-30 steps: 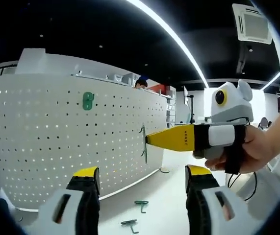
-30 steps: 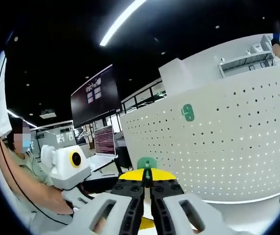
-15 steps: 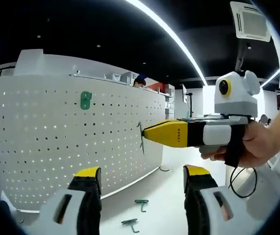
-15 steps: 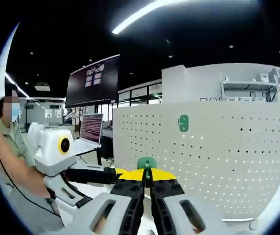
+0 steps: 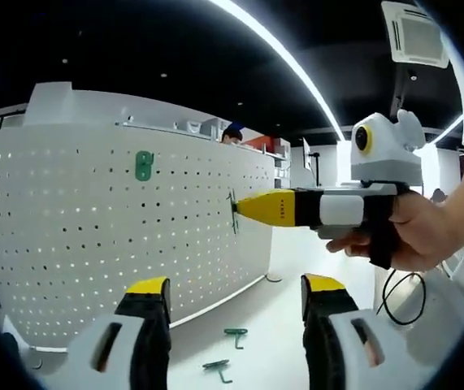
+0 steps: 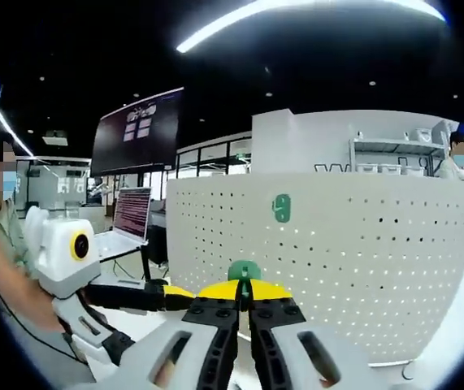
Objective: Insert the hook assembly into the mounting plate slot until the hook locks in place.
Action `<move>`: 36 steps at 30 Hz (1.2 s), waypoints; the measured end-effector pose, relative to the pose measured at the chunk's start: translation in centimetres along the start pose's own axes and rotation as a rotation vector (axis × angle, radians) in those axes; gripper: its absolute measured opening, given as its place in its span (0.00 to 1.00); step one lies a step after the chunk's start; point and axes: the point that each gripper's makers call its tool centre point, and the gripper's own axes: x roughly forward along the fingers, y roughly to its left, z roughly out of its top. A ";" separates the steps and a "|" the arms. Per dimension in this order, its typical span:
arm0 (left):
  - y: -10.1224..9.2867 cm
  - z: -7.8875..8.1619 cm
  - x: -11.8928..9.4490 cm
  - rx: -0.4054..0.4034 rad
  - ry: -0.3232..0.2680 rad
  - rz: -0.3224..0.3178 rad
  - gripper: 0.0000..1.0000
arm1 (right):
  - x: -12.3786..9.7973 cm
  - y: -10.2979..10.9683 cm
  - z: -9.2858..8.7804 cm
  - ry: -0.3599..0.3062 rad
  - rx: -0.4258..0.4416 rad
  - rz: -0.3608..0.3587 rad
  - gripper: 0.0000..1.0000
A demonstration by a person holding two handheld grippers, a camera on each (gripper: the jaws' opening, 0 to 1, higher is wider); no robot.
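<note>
The white perforated mounting plate [image 5: 93, 236] stands upright, with one green hook piece [image 5: 143, 165] fixed high on it. My right gripper [image 5: 244, 209] comes in from the right, held by a hand, shut on a green hook [image 5: 233, 213] whose end is close to the plate's face; I cannot tell if it touches. In the right gripper view the same hook [image 6: 244, 271] sticks up between the shut yellow jaws of the right gripper [image 6: 245, 294], facing the plate [image 6: 353, 252] and the fixed piece [image 6: 281, 208]. My left gripper [image 5: 233, 305] is open and holds nothing.
Two spare green hooks [image 5: 234, 333] [image 5: 215, 367] lie on the white table below the plate. In the right gripper view the left gripper [image 6: 171, 292] reaches in from the left, a person sits behind it, and a laptop [image 6: 130, 219] stands beyond.
My right gripper has carried the hook slightly up and toward the plate. The right gripper view has swung round and faces the plate more squarely. The left gripper has stayed open.
</note>
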 end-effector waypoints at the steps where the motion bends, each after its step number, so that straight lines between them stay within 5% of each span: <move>1: 0.0 0.0 -0.1 0.006 0.001 0.002 0.67 | 0.1 -0.2 0.1 -0.002 0.004 -0.005 0.01; 36: 1.8 -2.3 -4.7 -0.014 0.004 0.097 0.68 | 3.6 -6.1 4.9 -0.106 0.013 -0.129 0.01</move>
